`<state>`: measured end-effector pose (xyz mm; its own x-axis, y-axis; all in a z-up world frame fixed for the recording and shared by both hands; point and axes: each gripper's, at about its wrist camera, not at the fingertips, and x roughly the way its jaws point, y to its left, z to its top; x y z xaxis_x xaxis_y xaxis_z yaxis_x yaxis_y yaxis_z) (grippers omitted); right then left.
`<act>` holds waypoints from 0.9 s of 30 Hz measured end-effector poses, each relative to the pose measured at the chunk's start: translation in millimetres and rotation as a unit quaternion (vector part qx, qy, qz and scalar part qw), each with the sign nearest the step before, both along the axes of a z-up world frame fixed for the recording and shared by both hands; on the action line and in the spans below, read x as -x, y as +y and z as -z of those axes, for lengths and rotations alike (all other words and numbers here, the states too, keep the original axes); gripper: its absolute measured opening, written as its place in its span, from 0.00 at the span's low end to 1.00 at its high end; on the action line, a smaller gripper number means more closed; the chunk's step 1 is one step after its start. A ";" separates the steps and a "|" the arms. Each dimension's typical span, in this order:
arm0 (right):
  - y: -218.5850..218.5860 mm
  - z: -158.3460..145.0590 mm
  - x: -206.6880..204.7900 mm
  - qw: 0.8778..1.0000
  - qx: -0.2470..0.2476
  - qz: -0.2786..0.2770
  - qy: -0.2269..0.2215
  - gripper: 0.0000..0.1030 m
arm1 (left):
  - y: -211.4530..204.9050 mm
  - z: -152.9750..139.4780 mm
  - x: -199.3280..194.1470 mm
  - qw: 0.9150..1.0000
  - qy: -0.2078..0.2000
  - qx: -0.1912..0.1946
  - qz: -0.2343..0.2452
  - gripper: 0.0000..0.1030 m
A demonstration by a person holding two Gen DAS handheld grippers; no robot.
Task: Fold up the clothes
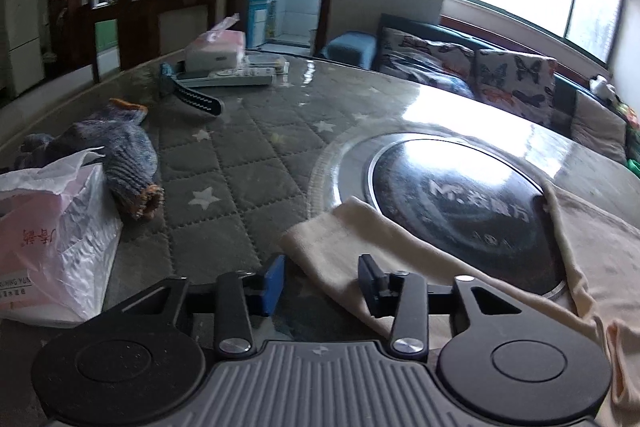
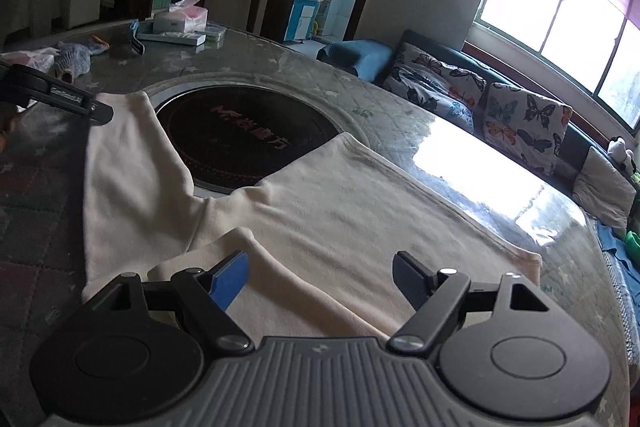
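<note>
Round quilted bench (image 2: 400,115) in living room, cream garment (image 2: 340,203) spread across near side, one sleeve (image 2: 128,167) over inset hotplate (image 2: 244,135). Left tool (image 1: 320,281) open beside sleeve end; right tool (image 2: 320,279) open above one turned-over fold. Folding partial at most.

Garment (image 2: 320,211) lies flat on tabletop (image 2: 400,115), far edge overlapping the inset round plate (image 2: 240,131) at centre. Left of plate: knit glove (image 1: 116,151), plastic bag (image 1: 52,235) just before it. Tissue box (image 1: 218,47) and remote (image 1: 228,79) at far edge. Sofa (image 1: 500,75) behind tabletop, right.
</note>
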<state>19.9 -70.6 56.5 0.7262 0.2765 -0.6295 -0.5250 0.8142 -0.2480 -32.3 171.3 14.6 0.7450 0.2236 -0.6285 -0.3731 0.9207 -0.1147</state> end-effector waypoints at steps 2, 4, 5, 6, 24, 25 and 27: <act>-4.1 -2.5 3.1 1.000 -0.003 0.003 -0.003 0.79 | 2.9 0.0 -2.2 1.000 -0.001 0.005 -0.012 0.25; -8.5 -4.8 6.2 1.000 -0.006 0.007 -0.005 0.79 | 5.3 0.2 -4.1 1.000 -0.002 0.006 -0.019 0.14; -11.3 -5.6 7.2 1.000 -0.007 0.010 -0.006 0.79 | 5.8 -0.6 -4.2 1.000 -0.006 0.007 -0.014 0.08; -15.8 -6.7 8.8 1.000 -0.008 0.015 -0.007 0.79 | 6.3 -1.4 -4.3 1.000 -0.009 0.008 -0.009 0.06; -123.5 -15.7 37.4 0.989 -0.059 0.136 -0.020 0.78 | -147.5 -96.4 24.3 0.950 -0.139 0.009 0.279 0.04; -129.6 -15.6 39.3 0.988 -0.061 0.142 -0.022 0.78 | -161.7 -98.0 25.5 0.944 -0.140 0.009 0.300 0.04; -141.7 -15.1 43.0 0.986 -0.066 0.154 -0.024 0.78 | -185.7 -99.2 27.2 0.934 -0.138 0.016 0.330 0.04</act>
<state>-23.2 -212.3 71.7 0.8170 0.1150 -0.5651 -0.2378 0.9599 -0.1485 -59.6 -14.5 113.8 0.8482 -0.3569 -0.3915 0.3218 0.9341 -0.1545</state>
